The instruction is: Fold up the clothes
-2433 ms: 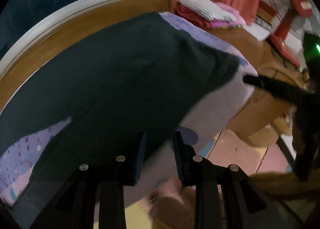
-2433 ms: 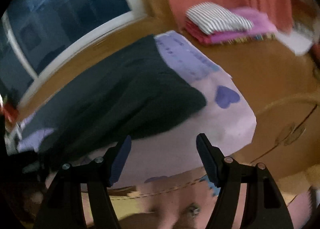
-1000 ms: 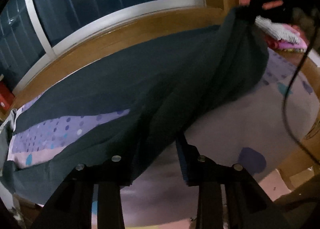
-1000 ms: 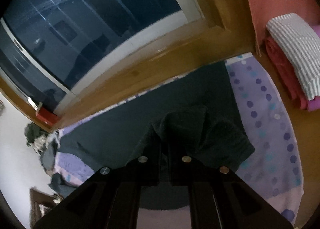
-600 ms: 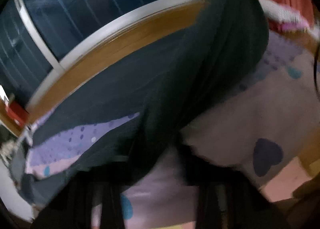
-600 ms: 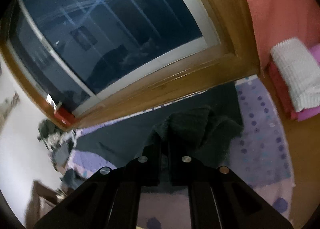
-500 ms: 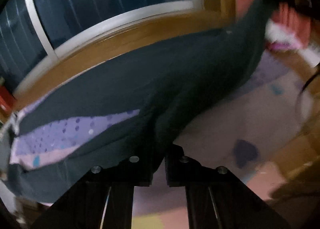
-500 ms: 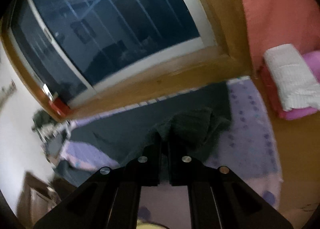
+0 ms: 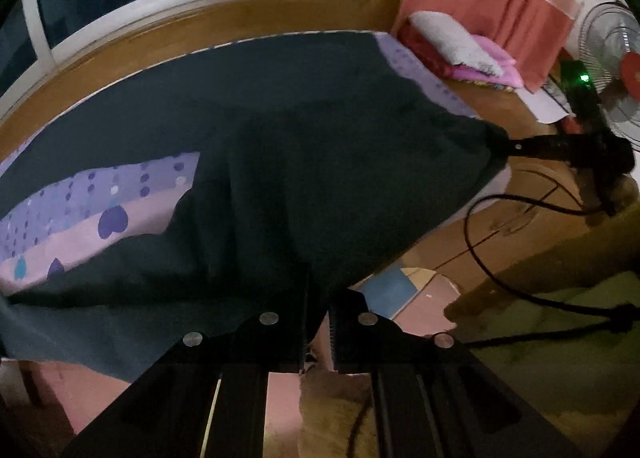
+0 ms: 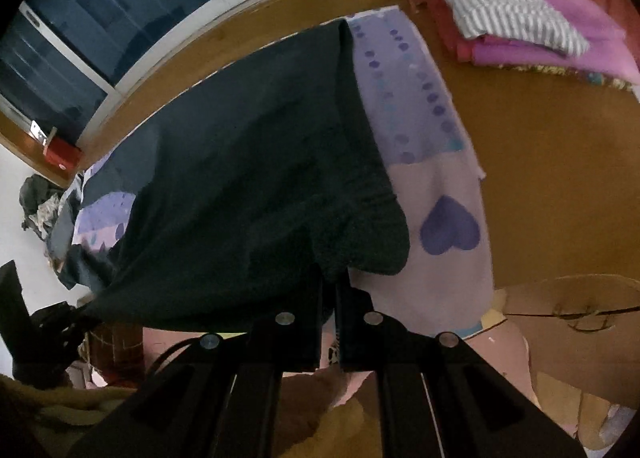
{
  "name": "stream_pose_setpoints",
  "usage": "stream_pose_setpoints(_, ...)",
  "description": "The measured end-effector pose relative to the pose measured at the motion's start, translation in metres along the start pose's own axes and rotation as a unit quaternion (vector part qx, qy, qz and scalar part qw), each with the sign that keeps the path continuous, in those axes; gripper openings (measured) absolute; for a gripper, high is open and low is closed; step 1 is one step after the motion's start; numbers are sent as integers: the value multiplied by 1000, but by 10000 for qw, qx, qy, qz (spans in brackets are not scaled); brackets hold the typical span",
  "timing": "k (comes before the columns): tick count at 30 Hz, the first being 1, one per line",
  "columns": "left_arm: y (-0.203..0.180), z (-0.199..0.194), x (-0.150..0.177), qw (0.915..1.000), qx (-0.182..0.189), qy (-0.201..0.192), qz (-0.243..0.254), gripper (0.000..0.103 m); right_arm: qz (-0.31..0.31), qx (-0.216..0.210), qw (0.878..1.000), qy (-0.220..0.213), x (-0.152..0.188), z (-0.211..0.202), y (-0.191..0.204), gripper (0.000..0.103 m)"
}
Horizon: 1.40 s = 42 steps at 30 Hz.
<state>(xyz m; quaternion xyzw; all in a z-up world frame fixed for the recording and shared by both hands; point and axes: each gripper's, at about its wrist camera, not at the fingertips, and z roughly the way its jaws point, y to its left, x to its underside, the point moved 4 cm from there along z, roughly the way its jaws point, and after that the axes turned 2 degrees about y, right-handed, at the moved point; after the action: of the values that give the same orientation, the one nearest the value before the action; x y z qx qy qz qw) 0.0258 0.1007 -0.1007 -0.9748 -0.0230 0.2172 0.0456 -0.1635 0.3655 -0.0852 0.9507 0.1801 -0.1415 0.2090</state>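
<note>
A dark garment [image 9: 320,178] lies doubled over on a purple sheet with hearts and dots [image 9: 100,210]. My left gripper [image 9: 318,298] is shut on the garment's near edge, and cloth hangs from between its fingers. In the left wrist view my right gripper [image 9: 502,146] pinches the garment's far right corner, pulling the edge taut. The right wrist view shows that gripper [image 10: 328,286] shut on a bunched corner of the garment [image 10: 240,178], just off the front edge of the sheet [image 10: 444,186]. My left gripper [image 10: 86,310] shows at lower left, holding the other corner.
A stack of folded clothes [image 9: 460,54] [image 10: 512,18] sits on the wooden platform to the right. A fan [image 9: 616,54] stands behind it. A black cable [image 9: 500,258] loops below the right gripper. A cardboard box [image 10: 580,318] stands on the floor, and a loose clothes pile [image 10: 40,198] lies far left.
My left gripper's jaws have closed on the garment's near edge and lifted it. My right gripper has carried its corner from high over the far side down to the sheet's front edge.
</note>
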Motion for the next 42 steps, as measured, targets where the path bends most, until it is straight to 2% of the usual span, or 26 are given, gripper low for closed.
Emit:
stream_pose_setpoints(3, 8, -2, -27, 9993, -294, -238, 45, 9, -150, -96, 9995, -261, -24, -7, 9, 4)
stream_pose_setpoints(5, 24, 3, -52, 9982, -434, -415, -88, 11, -197, -213, 9986, -443, -52, -7, 16, 4)
stream_pose_setpoints(6, 34, 8, -65, 9973, -507, -509, -172, 17, -235, -205, 9982, -520, -69, 0, 20, 4)
stream_pose_setpoints(7, 45, 17, -77, 9966, -591, -496, -285, 22, -273, -196, 9977, -595, -86, 6, 25, 4)
stream_pose_setpoints(9, 65, 34, -97, 9952, -705, -386, -564, 23, -351, -153, 9979, -527, -114, 29, 31, 7)
stream_pose_setpoints(11, 79, 43, -106, 9937, -601, -278, -908, 23, -425, 58, 9984, -356, -135, 54, 34, 10)
stream_pose_setpoints(14, 89, 33, -101, 9917, -331, -312, -1202, 29, -606, 47, 9976, -342, -139, 53, 33, 12)
stream_pose_setpoints(16, 92, 22, -93, 9910, -284, -354, -1260, 35, -726, 40, 9968, -334, -141, 52, 32, 20)
stream_pose_setpoints(18, 93, 10, -85, 9902, -331, -333, -1314, 35, -827, 8, 9957, -414, -137, 43, 27, 47)
stream_pose_setpoints(20, 93, -1, -78, 9884, -429, -374, -1405, 35, -912, -49, 9945, -519, -133, 32, 22, 59)
stream_pose_setpoints(23, 92, -19, -65, 9844, -652, -473, -1563, 35, -1209, -54, 9903, -682, -121, 13, 18, 59)
stream_pose_setpoints(26, 79, -26, -57, 9859, -740, -540, -1403, 35, -1675, 59, 9823, -832, -109, -2, 19, 59)
stream_pose_setpoints(28, 65, -23, -58, 9885, -1024, -479, -1005, 35, -2463, 454, 9636, -933, -101, -4, 30, 59)
stream_pose_setpoints(31, 44, -10, -64, 9882, -1400, -423, -456, 35, -3659, 1060, 9186, -1054, -91, 3, 50, 59)
stream_pose_setpoints(34, 31, 1, -68, 9872, -1492, -493, -289, 35, -4495, 1098, 8805, -1032, -79, 22, 71, 58)
stream_pose_setpoints(37, 32, 11, -64, 9840, -1663, -500, -392, 35, -4983, 1085, 8547, -972, -68, 42, 87, 57)
stream_pose_setpoints(39, 37, 13, -58, 9842, -1597, -535, -539, 35, -5195, 1050, 8424, -970, -63, 52, 96, 50)
stream_pose_setpoints(42, 45, 15, -53, 9850, -1423, -665, -720, 35, -5254, 881, 8415, -903, -63, 67, 103, 46)
